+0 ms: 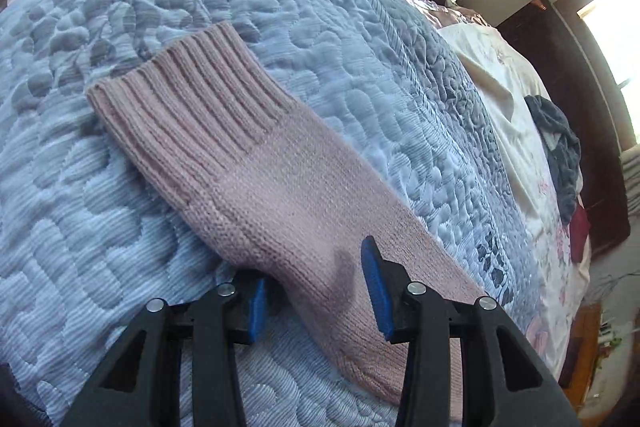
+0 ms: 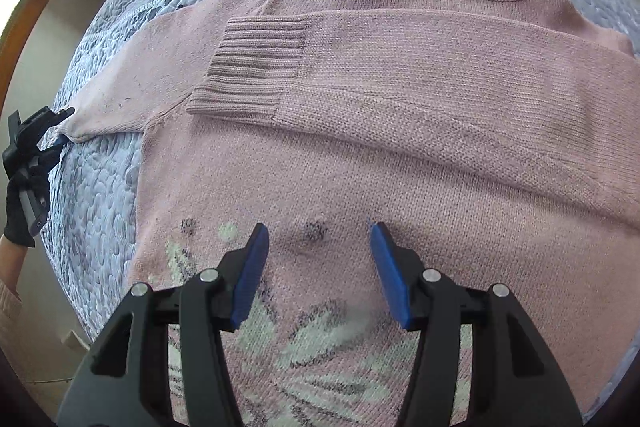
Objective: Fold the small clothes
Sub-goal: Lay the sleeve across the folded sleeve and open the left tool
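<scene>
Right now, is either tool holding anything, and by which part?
Nothing is clamped. The left tool is open, its jaws straddling a sleeve of the pink sweater. The right tool is open above the sweater's front.

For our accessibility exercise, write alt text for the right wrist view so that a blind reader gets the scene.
A pink knitted sweater lies flat on a blue quilted bedspread, one sleeve folded across its chest. The right tongs hover open above its floral front, while the left tongs meet the other sleeve's end at the far left.

pink knit sweater (image 2: 400, 155) lies flat on the quilt, one ribbed-cuff sleeve (image 2: 360, 67) folded across its chest.
</scene>
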The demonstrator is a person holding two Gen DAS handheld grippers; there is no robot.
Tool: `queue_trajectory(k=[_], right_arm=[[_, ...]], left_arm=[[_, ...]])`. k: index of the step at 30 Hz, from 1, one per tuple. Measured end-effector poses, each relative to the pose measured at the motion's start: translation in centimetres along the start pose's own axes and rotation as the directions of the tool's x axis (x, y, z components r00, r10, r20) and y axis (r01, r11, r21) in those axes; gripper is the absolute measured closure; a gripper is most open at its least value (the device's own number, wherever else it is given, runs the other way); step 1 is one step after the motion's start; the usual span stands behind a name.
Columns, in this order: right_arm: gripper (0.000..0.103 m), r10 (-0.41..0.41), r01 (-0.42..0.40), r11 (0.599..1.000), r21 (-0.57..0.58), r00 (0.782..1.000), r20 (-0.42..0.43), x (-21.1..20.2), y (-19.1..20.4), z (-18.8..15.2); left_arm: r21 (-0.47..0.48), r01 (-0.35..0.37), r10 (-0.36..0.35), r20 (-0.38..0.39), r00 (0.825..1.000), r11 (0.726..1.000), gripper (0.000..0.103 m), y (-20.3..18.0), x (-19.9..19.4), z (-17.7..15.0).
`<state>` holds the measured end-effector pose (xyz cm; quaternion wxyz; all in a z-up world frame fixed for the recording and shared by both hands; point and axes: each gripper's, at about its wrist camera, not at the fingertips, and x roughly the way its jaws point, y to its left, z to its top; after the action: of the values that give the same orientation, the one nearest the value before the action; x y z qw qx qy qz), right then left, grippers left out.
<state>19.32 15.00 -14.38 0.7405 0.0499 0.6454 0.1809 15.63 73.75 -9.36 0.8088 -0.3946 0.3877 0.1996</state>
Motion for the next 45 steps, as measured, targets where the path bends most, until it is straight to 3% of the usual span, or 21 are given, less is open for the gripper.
queue_trajectory(k=[5,8,11,18,21,27,36,41,45], right_arm=[[0.049,-0.001,0.001,1.0,0.001,1.0,0.004,-0.1,0.0,-0.1],[0.049,0.0,0.0,1.0,0.004,1.0,0.006,-0.6,-0.2,-0.2],[0.049,-0.011,0.011,1.0,0.003,1.0,0.012,-1.2,-0.7,-0.6],[0.049,-0.036,0.036,0.999,0.018,0.999,0.028,-3.0,-2.7,-1.9],[0.049,-0.041,0.04,0.999,0.033,0.998,0.036,-3.8,-3.7,-2.2],[0.049,-0.049,0.046,0.997,0.056,0.997,0.061,-5.3,-5.6,-2.7],[0.049,-0.053,0.046,0.995,0.088,0.995,0.083,-7.0,-8.2,-3.9],[0.049,-0.057,0.047,0.993,0.109,0.994,0.09,-7.5,-9.7,-4.4],[0.049,-0.051,0.039,0.991,0.129,0.995,0.091,-7.7,-10.9,-4.5]], left_arm=[[0.034,-0.049,0.049,0.016,0.999,0.998,0.063,-0.7,0.1,0.2],[0.077,-0.084,0.082,0.026,0.996,0.994,0.079,-1.4,0.0,0.0],[0.081,-0.064,0.062,0.027,0.998,0.995,0.088,-1.8,-0.7,-0.4],[0.164,0.012,-0.02,0.048,0.999,0.986,0.091,-5.9,-2.8,-3.2],[0.229,0.074,-0.084,0.033,0.996,0.971,0.091,-9.1,-3.7,-5.5],[0.375,0.19,-0.187,-0.045,0.981,0.907,0.091,-16.6,-4.1,-11.8],[0.43,0.344,-0.298,-0.173,0.939,0.835,0.091,-25.7,-2.8,-20.8],[0.447,0.375,-0.298,-0.234,0.925,0.812,0.091,-28.8,-0.8,-25.5],[0.45,0.352,-0.245,-0.279,0.928,0.821,0.091,-29.4,2.2,-28.3]])
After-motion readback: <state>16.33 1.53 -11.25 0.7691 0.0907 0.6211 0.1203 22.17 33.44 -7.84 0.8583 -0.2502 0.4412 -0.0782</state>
